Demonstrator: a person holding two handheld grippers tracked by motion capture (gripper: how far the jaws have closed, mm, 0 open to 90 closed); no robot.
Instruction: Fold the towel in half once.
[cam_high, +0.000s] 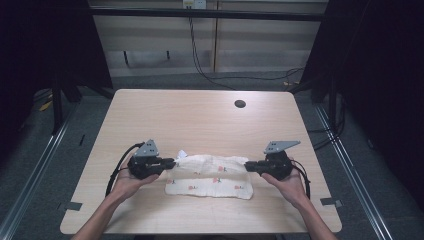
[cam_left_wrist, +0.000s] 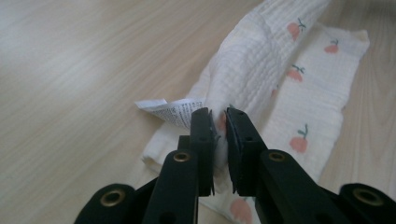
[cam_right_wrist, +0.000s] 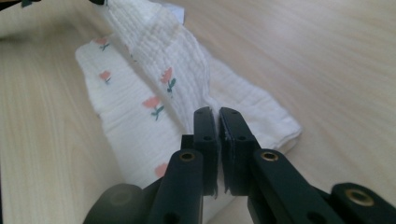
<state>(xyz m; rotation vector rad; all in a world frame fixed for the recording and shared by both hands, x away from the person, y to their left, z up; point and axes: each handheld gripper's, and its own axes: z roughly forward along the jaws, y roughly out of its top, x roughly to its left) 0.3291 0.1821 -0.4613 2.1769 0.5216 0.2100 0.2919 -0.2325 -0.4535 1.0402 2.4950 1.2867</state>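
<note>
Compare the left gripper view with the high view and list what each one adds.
Left gripper view: small print on the cloth's white label, and the left tongs pinching a raised fold of the cloth. High view: both hands, the right tongs at the cloth's other end, the dark round hole in the table, and cables on the floor. Both: the flower-printed cloth on the wooden table.

Pale wooden surface (cam_high: 200, 117) with a round dark hole (cam_high: 240, 104) toward the far edge, bearing a white flower-printed cloth (cam_high: 210, 182).

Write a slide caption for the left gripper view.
Left gripper shut on an edge of the white cloth printed with small red fruit, beside its printed care label, over a wooden table.
</note>
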